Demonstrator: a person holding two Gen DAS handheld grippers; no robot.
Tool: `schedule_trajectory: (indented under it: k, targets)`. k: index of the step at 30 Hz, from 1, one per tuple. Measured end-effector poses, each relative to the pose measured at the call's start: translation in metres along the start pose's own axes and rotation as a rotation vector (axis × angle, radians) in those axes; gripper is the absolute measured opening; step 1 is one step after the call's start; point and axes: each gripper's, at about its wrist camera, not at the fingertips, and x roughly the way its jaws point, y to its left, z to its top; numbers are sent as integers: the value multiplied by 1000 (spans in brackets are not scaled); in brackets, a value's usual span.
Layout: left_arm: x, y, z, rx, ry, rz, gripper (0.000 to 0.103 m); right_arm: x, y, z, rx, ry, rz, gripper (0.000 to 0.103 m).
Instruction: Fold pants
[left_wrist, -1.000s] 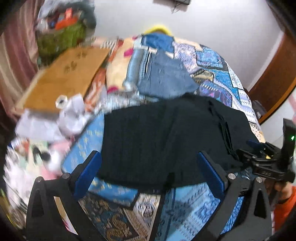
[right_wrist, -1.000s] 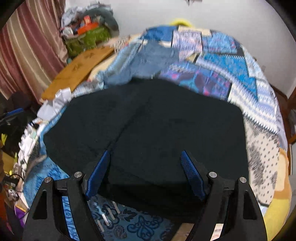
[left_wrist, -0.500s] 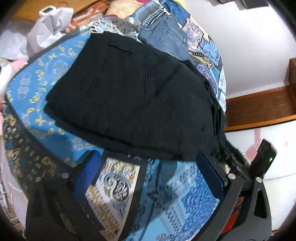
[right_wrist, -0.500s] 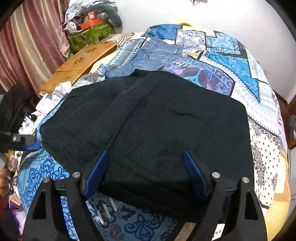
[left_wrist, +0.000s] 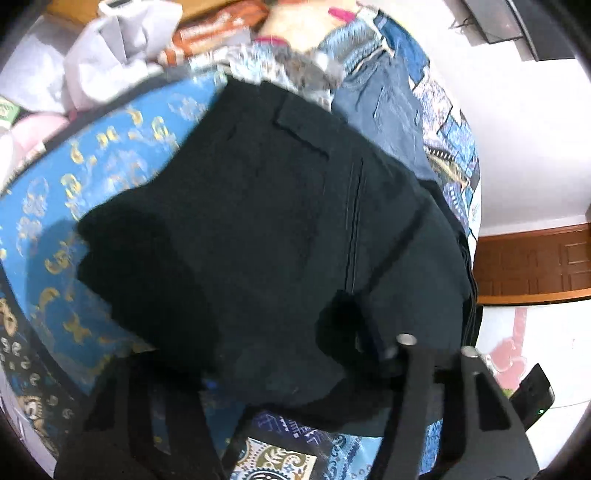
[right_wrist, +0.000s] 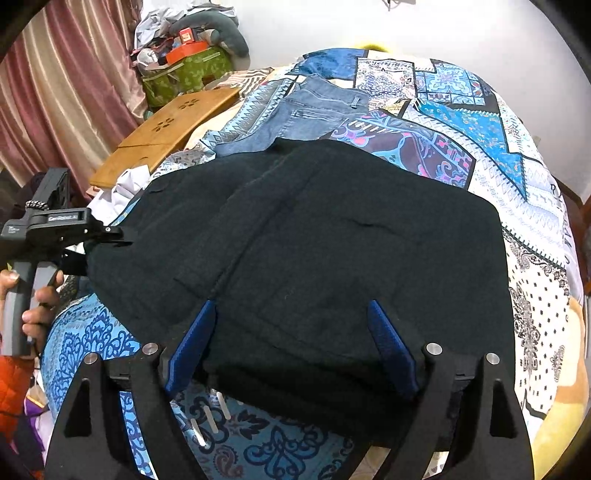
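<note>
Since half a second ago the left claw (right_wrist: 110, 236) has pushed in at the black pants' (right_wrist: 314, 258) edge; its grip is hidden. Pants lie on the bed (right_wrist: 480, 122). Right claw (right_wrist: 291, 343) gapes open over the near hem: grab both layers evenly.

Room evenly lit, soft shadows. Left wrist view motion-blurred, esp. top. Right wrist view sharp. Fisheye bends edges, dark corners both. Black pants (right_wrist: 332, 258) show little detail.
</note>
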Motion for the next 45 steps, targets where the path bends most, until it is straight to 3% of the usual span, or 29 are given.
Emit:
schedule_trajectory:
  k: [2, 8, 11, 17, 21, 23, 31, 36, 41, 45]
  targets:
    - [-11, -8, -1, 64, -68, 67, 32, -2, 0, 0, 5, -4, 5, 83]
    - [-48, -54, -10, 301, -266, 220, 24, -28, -21, -4, 115, -51, 36, 81]
    - [-66, -91, -13, 417, -359, 258, 23, -49, -43, -12, 195, -93, 35, 81]
    - [-93, -159, -16, 558, -444, 207, 23, -67, -83, -38, 276, -64, -58, 81]
    - [-101, -209, -24, 643, -475, 131, 23, -59, -95, -55, 280, -2, -60, 81]
    - [-99, -234, -29, 686, -485, 101, 21, -56, -93, -61, 261, -11, -61, 81]
    - [-64, -326, -64, 859, -424, -21, 19, -55, -97, -62, 243, -39, -30, 85]
    - [-13, -361, -93, 912, -255, -110, 18, -58, -97, -67, 262, -59, -19, 85]
    - [51, -368, -125, 962, -44, -78, 18, -68, -97, -77, 285, -76, 6, 85]
    - [71, -364, -154, 1037, 42, -3, 24, -75, -99, -82, 303, -81, 19, 84]
